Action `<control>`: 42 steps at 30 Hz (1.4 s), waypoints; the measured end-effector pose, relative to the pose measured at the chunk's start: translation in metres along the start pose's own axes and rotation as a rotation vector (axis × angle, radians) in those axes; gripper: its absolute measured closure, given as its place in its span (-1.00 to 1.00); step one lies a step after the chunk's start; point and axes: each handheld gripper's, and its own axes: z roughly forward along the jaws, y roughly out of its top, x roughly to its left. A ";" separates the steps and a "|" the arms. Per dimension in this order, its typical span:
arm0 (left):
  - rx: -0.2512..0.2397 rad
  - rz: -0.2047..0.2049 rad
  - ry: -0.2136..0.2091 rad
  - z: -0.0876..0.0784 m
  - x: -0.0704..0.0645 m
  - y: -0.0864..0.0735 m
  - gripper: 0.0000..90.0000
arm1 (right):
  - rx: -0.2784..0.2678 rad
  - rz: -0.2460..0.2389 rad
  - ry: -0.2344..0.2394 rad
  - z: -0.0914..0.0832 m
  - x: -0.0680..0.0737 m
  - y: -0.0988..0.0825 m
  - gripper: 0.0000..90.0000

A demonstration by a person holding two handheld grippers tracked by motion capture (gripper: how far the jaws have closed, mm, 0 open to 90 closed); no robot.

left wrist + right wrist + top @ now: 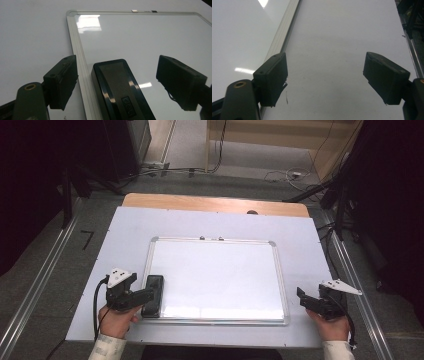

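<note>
a black eraser (153,295) lies flat on the whiteboard (220,275), at the board's near left corner, its long side running along the board's left frame and just inside it. in the left gripper view the eraser (120,90) sits between the two black jaws, one jaw out over the worktop beyond the board's left frame and the other over the board surface; there is a clear gap on each side of the eraser, so the pads are not pressing on it. the left tongs (148,295) are therefore spread wide around the eraser with nothing gripped, held by a hand (117,320) at the board's near left corner.

the whiteboard itself lies in the middle of the white worktop (100,270), its silver frame closed all round, with two small clips on the far edge. its surface looks blank and glossy, with ceiling light reflected on it.

the right tongs (301,297) sit just off the board's near right corner, over bare worktop. in the right gripper view the right tongs (324,77) stand wide apart with only the white sheet between them, holding nothing; the board's right frame (284,32) runs past the jaw on that view's left side.
</note>
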 end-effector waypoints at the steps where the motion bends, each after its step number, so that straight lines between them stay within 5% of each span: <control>1: 0.000 -0.002 0.004 0.000 0.001 0.000 -0.60 | 0.000 0.000 -0.001 0.000 0.000 0.000 -0.59; 22: -0.011 -0.042 0.024 -0.008 0.020 -0.002 -0.60 | 0.003 0.002 -0.003 0.000 0.000 0.000 -0.59; 42: -0.017 -0.081 0.088 -0.018 0.046 -0.006 -0.60 | 0.008 0.005 -0.005 0.000 0.000 -0.001 -0.59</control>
